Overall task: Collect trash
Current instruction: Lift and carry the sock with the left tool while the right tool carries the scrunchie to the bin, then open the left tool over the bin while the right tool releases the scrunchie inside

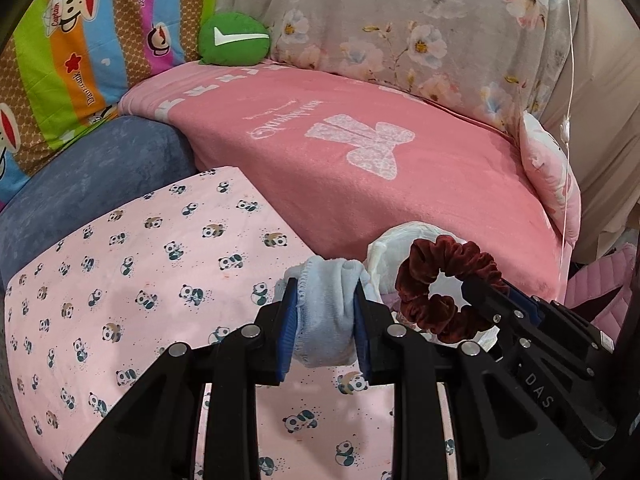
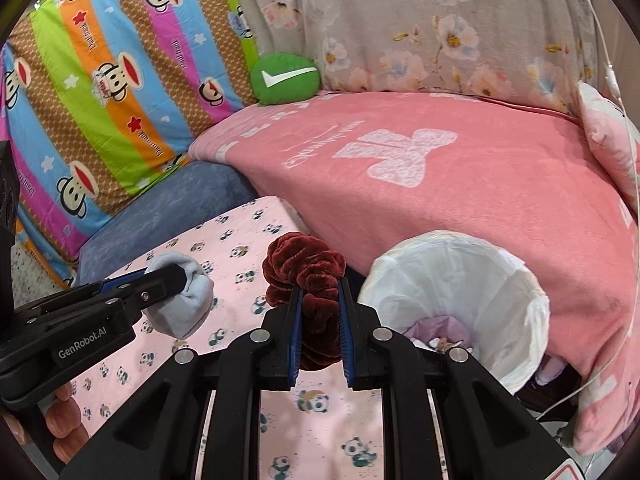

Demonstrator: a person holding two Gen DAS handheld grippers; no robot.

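**Q:** Pink fabric seems to fill the scene. What lies where, from left to right?

**A:** At far left, a striped cartoon-monkey quilt (image 2: 100, 92) leans up, with a blue cushion (image 1: 96, 172) below it. Near and left is a pink panda-print sheet (image 1: 132, 292). A green round pillow (image 2: 285, 78) sits far back, at the head of a coral-pink blanket (image 2: 460, 200). A floral grey cover (image 1: 400, 32) rises behind. To the right, just beside the blanket's near edge, stands a bin lined with a white bag (image 2: 460, 280), with some lilac and white scraps already inside.

**Q:** What are the two tools holding?

**A:** The left gripper (image 1: 326, 304) is clamped on a balled pale-blue sock (image 1: 326, 312), held above the panda sheet. The right gripper (image 2: 319, 312) is clamped on a dark red velvet scrunchie (image 2: 304, 272), which bulges above its jaws. It hangs just left of the bin's mouth.

**Q:** Which step is this?

**A:** Judging by the picture, both items are picked up and are being carried to the bin; neither is yet over the opening.

**Q:** What does the next move call for?

**A:** Probably a shift to the right until the scrunchie hangs over the bag's mouth, then parting the jaws. The sock, farther left, has more ground to cover. Soft cloth may cling to the pads, so a clean, wide release would help.
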